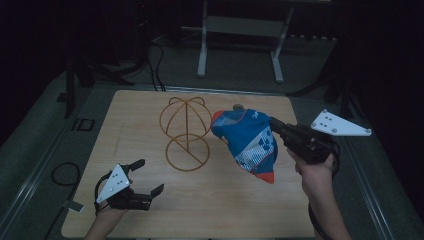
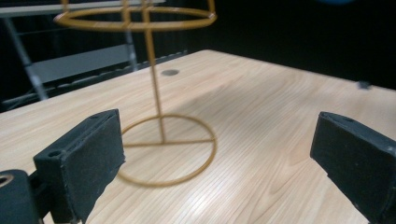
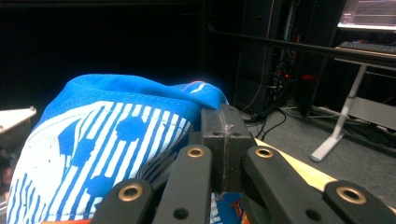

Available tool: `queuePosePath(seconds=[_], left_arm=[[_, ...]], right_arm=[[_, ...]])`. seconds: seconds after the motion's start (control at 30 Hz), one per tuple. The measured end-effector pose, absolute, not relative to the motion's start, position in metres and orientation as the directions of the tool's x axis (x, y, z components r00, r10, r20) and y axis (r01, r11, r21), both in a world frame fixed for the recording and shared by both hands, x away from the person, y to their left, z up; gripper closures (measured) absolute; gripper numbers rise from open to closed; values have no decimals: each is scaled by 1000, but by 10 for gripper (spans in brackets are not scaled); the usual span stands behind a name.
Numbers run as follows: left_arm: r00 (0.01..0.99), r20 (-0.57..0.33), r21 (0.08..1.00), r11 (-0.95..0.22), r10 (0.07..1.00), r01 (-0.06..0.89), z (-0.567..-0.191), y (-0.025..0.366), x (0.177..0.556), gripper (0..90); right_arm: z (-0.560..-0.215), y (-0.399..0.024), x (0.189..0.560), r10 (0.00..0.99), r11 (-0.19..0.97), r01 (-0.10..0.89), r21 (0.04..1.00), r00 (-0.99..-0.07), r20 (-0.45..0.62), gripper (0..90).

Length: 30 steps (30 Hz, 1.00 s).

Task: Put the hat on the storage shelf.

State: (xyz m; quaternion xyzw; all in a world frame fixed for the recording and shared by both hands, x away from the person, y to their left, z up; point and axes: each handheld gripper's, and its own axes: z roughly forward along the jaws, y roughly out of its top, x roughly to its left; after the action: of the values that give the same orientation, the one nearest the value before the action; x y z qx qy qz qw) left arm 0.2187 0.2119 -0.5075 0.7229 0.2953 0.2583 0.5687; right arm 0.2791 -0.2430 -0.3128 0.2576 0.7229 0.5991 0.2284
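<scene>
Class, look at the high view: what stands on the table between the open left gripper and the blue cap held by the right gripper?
The gold wire hat stand, seen in the high view.

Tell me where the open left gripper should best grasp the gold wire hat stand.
Probably the thin upright stem of the gold wire hat stand, approached level from the left gripper side: it stands bare between base ring and dome, slim enough for the open jaws.

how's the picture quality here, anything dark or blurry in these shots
High view: dim, the room around the wooden table nearly black. Left gripper view: the wire hat stand is soft at its top ring, the near jaws blurred. Right gripper view: the blue cap is brightly lit, the background dark, a glaring patch top right.
</scene>
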Motion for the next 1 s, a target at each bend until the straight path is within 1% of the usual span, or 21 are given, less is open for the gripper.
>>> queuePosePath(seconds=[0.27, 0.5, 0.67, 0.7, 1.0], left_arm=[[673, 11, 964, -187, 739, 190, -532, 223, 212, 41], [662, -27, 958, -169, 749, 231, -552, 227, 208, 40], [653, -28, 960, -162, 757, 229, -557, 230, 207, 41], [651, -29, 960, -160, 758, 229, -558, 231, 207, 40], [646, -48, 963, -136, 762, 232, -561, 236, 207, 41]], right_arm=[[-299, -226, 299, 649, 153, 93, 984, -760, -29, 900], [-282, -203, 320, 643, 156, 88, 984, -765, -34, 900], [-268, -180, 338, 645, 161, 79, 984, -763, -44, 900], [-265, -171, 345, 641, 151, 87, 985, -767, -30, 900], [-259, -134, 363, 628, 171, 104, 980, -778, -27, 900]])
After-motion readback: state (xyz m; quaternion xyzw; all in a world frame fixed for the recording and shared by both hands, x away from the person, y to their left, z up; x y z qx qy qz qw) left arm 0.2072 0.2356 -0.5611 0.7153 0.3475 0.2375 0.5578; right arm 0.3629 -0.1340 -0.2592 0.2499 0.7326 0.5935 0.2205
